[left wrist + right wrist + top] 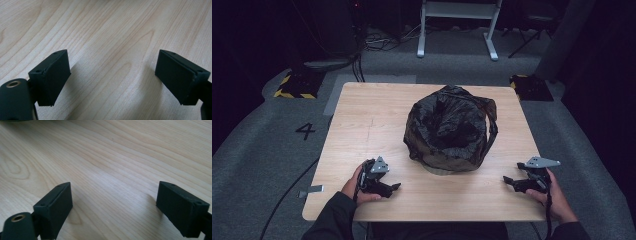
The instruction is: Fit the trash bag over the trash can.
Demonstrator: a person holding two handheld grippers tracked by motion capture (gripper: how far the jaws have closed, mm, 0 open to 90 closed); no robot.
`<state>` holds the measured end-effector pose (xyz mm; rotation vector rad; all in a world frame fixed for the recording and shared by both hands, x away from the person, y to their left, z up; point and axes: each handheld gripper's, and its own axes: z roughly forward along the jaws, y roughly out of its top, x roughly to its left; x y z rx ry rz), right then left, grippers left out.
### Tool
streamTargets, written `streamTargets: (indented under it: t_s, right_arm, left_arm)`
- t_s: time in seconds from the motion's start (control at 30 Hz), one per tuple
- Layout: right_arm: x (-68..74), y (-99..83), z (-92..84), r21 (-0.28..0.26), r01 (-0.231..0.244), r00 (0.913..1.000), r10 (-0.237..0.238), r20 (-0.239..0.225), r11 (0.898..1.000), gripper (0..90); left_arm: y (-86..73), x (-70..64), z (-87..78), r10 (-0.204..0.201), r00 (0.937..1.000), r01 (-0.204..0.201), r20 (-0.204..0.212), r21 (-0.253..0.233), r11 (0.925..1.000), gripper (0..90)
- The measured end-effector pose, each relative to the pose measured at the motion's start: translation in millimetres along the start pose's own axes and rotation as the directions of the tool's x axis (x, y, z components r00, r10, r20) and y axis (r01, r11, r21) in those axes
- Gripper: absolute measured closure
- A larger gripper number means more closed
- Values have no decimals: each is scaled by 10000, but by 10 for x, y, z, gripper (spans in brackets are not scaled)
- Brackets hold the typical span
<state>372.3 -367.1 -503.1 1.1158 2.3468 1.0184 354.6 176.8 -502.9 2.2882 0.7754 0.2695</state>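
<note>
Both the left gripper (393,187) and right gripper (510,182) stand apart, empty. The black bag (449,127) lies beyond the jaws. Loose film may slip from a shallow pinch.

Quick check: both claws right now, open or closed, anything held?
Left claw: open, empty, over the light wooden table.
Right claw: open, empty, clear of the crumpled black plastic bag.
</note>
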Motion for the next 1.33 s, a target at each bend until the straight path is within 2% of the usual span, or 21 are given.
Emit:
streamTargets:
  t_s: [0.23,1.33]
  right_arm:
    - [-26,0,-1,12,-112,9999,112,130,9999,132]
    - [-23,1,0,12,-131,9998,131,151,9999,132]
  left_arm:
    - [3,-1,3,-12,10000,12,-23,-11,10000,127]
    - [18,14,14,-15,10000,15,-17,11,10000,125]
